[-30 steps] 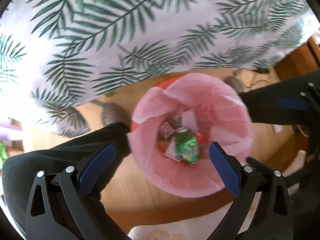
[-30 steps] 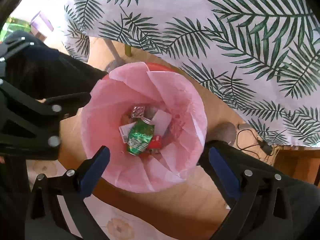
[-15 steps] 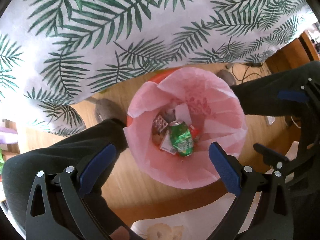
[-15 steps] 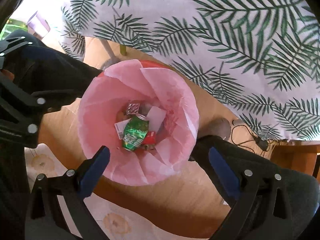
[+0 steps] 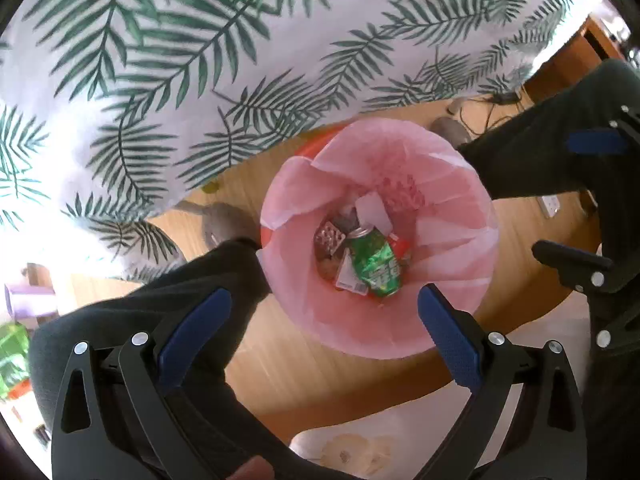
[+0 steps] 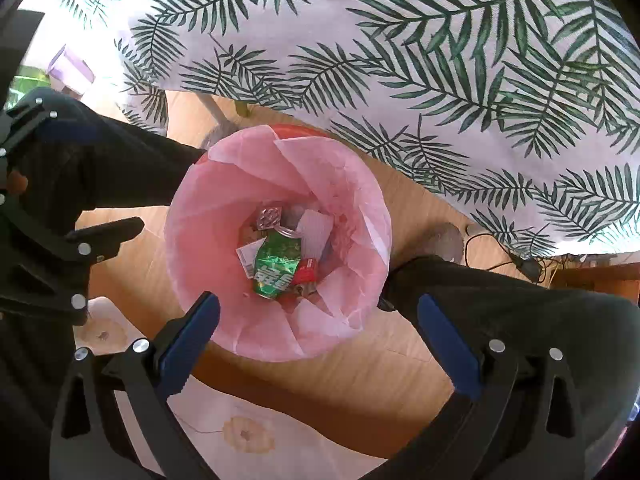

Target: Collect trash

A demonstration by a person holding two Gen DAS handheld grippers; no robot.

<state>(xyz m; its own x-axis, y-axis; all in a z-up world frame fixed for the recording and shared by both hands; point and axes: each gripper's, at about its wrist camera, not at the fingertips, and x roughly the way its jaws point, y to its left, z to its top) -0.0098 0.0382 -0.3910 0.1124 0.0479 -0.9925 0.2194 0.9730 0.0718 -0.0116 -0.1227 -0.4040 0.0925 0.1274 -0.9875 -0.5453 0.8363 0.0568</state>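
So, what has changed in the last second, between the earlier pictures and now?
Both grippers have drawn back from the bin: it looks smaller in both views and more of the leaf-print tablecloth shows. Nothing was taken hold of or let go. The left gripper and the right gripper stay open and empty. The green can and the other trash lie in the pink liner as before.

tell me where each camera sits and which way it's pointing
Left wrist: on the left tongs, aimed down into the pink-lined bin; open blue-padded fingers, dark trouser legs and the right tongs at the frame's right show.
Right wrist: on the right tongs, also aimed down into the bin; open fingers, legs, left tongs at left.
Shared: bin, green can, leaf-print tablecloth.
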